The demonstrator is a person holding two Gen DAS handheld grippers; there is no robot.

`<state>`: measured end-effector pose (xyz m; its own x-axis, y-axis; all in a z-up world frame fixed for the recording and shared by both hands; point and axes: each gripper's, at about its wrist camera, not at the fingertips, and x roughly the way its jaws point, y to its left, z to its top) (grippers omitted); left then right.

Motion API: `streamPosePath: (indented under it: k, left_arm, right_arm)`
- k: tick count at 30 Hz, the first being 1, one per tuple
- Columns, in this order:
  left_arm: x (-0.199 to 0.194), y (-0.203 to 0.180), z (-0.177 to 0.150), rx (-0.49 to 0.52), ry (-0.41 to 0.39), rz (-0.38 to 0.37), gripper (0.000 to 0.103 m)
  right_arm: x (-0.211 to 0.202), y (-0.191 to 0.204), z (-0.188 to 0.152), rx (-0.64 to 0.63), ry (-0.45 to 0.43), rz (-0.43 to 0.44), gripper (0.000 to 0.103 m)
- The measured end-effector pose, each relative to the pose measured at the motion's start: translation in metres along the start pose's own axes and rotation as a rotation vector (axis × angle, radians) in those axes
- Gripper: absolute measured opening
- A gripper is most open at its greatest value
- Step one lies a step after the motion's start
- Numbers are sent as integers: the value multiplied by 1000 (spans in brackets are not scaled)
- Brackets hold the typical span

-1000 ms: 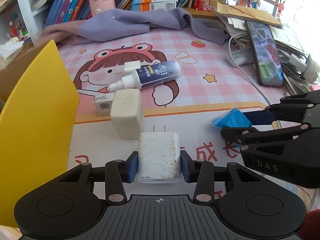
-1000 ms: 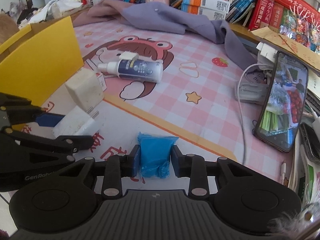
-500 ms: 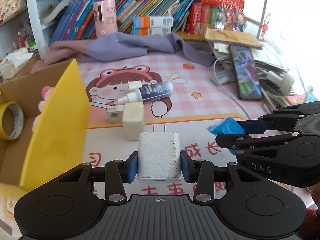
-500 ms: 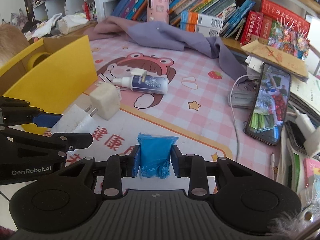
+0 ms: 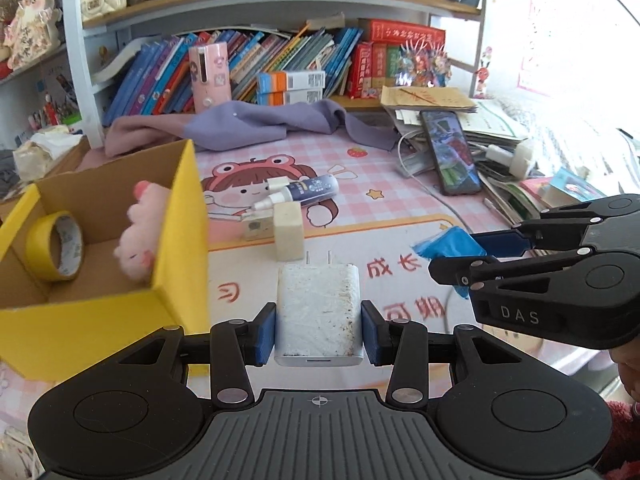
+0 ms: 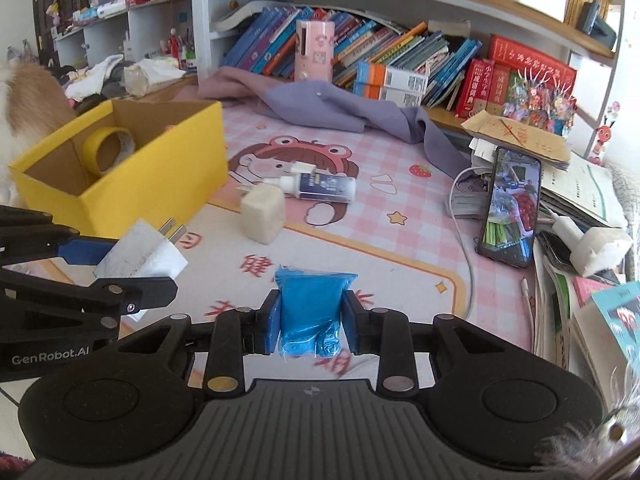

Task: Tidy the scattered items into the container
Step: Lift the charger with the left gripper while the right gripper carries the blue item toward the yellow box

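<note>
1. Both grippers have risen well above the worktop point(image 5: 400, 236) since a second ago: the yellow box point(image 5: 182, 216), then only a flat yellow wall at the left of the left wrist view, now shows its open top and inside.
2. Left gripper point(image 5: 319, 330) is clamped on the white charger point(image 5: 319, 312), blue pads pressing its two flat sides. Right gripper point(image 6: 310, 326) is clamped on the blue packet point(image 6: 312, 312) in the same way.
3. Judging by that lift, both picks look done and the carry to the box is the step in hand. The box sits to the left of both grippers, with the left one nearer it.
4. The charger's long axis runs along the gripper fingers, its two prongs pointing forward and away from the camera. The blue packet stands lengthwise between the pads, crumpled end towards the camera.
5. Inside the box lie a roll of yellow tape point(image 5: 56, 246) and a pink plush toy point(image 5: 140, 236).
6. Left on the worktop are a spray bottle point(image 6: 320, 188) lying on its side, nozzle towards the box, a cream block point(image 6: 263, 214) and a small carton point(image 5: 256, 228) just beside it.
</note>
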<state>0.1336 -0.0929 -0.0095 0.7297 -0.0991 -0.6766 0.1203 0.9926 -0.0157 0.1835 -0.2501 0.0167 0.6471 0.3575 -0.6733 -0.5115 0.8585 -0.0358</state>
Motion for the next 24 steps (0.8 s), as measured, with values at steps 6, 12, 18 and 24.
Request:
streamPosePath:
  k: [6,12,18,24]
  left_arm:
    - [-35,16,-26,4,-11,-13,41]
    - [-68,30,-53,18,-22,-31,41]
    - [-96,45,-78,24,-19,-30,41]
    - [-116,61,-95,10,-16,-11,41]
  right_arm:
    - [-25,42,-17,-1,-4,-16,29]
    - [-49,82,-39,2,-5,-25,29]
    - [-66,120,-56,-4,7,-6,29]
    - [-77,149,-62,-20,11,23,29]
